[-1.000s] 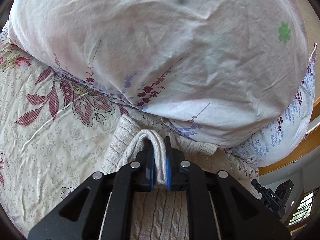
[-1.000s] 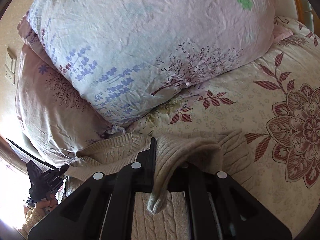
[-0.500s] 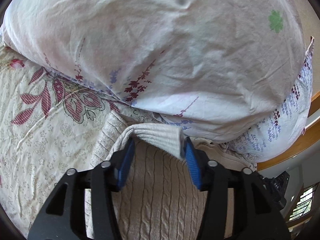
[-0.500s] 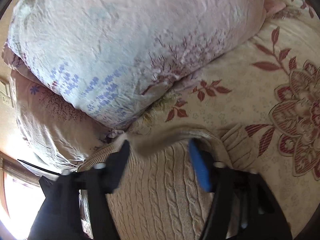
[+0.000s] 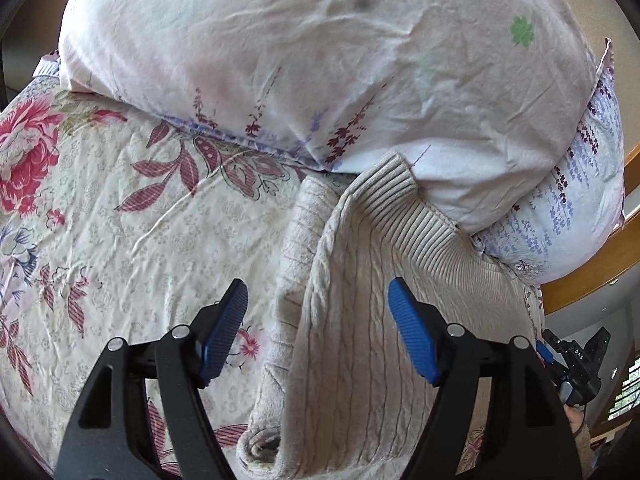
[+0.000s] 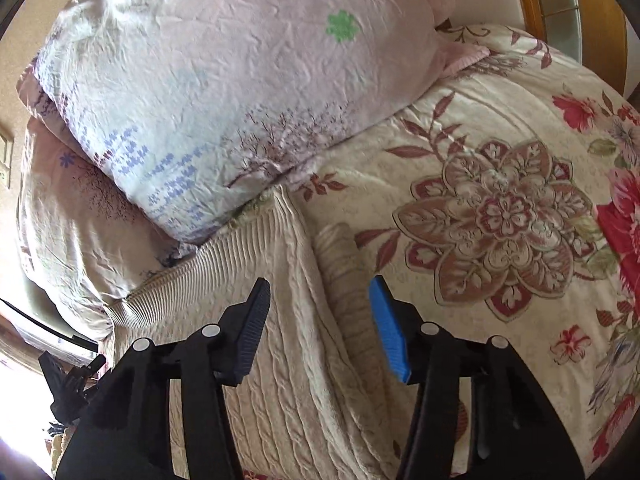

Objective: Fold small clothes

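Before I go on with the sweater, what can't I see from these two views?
- Sweater: near end cut off by the bottom edge and left gripper, left view.
- Ribbed hem's far edge: tucked under the pillow, right view.
- Right gripper: hides cloth beneath, right view.

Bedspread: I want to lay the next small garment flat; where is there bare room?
Free: the floral bedspread right of the cable-knit sweater, and the stretch left of it below the pillows. Crowded: the sweater's ribbed hem butts against the stacked pillows.
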Motion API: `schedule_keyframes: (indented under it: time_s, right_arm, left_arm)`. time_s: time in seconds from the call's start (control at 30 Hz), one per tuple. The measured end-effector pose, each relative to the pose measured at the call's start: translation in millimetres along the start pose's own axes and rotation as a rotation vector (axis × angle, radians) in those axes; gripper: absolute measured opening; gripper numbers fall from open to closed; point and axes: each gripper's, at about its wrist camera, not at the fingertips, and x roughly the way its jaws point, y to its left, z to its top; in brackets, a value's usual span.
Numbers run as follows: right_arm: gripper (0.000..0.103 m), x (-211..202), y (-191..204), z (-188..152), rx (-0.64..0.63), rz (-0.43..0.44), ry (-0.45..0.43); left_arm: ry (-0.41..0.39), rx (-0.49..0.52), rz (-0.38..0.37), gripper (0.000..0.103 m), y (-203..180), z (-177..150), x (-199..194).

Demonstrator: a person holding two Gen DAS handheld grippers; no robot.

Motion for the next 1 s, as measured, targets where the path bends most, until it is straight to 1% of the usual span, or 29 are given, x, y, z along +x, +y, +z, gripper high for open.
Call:
schedule_keyframes:
  time_s: [0.07,0.13,0.2,0.3,0.37,0.4,0.43,0.47,0.53,0.57,0.6,0.63,0.7,0.8,0.93,0.97,1.0]
  right_arm:
    - [0.052,9,0,-8,0.004,-0.012,0.028]
    - [0.043,16,1,-14,-0.007,-0.032,0.05]
    - [0.026,18,4,-19,-0.04,-0.053,0.048]
    - [0.016,13,8,-24,-0.077,-0.046,0.032]
    - [0.014,9,9,-26,-0.089,-0.048,0.027]
    - [0.014,7,9,-28,-0.09,-0.049,0.025]
    - [0.014,5,8,-29,-0.089,-0.049,0.023]
    - [0.014,2,7,-31,-0.087,-0.052,0.02]
    - [0.013,-2,6,-34,-0.087,-0.055,0.012]
    - [0.013,-2,7,-34,-0.087,-0.057,0.008]
    - [0.013,-3,7,-34,-0.088,-0.057,0.006]
    - [0.013,-4,7,-34,-0.088,-0.057,0.004]
    - [0.012,-5,7,-34,-0.088,-0.055,0.002]
    - [0.011,-9,7,-37,-0.089,-0.055,0.0]
    - [0.01,-11,3,-43,-0.08,-0.075,0.013]
    - [0.01,-9,1,-44,-0.075,-0.087,0.017]
    - [0.011,-7,0,-45,-0.074,-0.106,0.022]
  left_arm:
    - [0.018,0.007,-0.001,0.073,-1,-3,5]
    - [0.035,0.02,-0.002,0.073,-2,-4,9]
    - [0.049,0.027,-0.001,0.073,-5,-6,14]
    - [0.068,0.031,0.003,0.072,-8,-9,20]
    - [0.08,0.03,0.01,0.067,-11,-12,24]
    - [0.085,0.028,0.014,0.057,-11,-14,25]
    - [0.085,0.027,0.024,0.053,-11,-16,25]
    - [0.082,0.023,0.03,0.051,-11,-18,23]
    - [0.071,0.0,0.026,0.041,-6,-23,17]
    - [0.063,-0.011,0.022,0.037,-3,-25,13]
    - [0.054,-0.018,0.016,0.03,-2,-27,10]
    - [0.045,-0.021,0.005,0.018,-1,-29,7]
    - [0.031,-0.019,-0.022,0.014,1,-33,1]
    - [0.032,-0.023,-0.069,0.013,9,-37,-11]
    - [0.06,-0.022,-0.06,0.013,20,-42,-11]
    - [0.068,-0.023,-0.063,0.014,21,-43,-10]
    - [0.066,-0.023,-0.048,0.022,23,-43,-10]
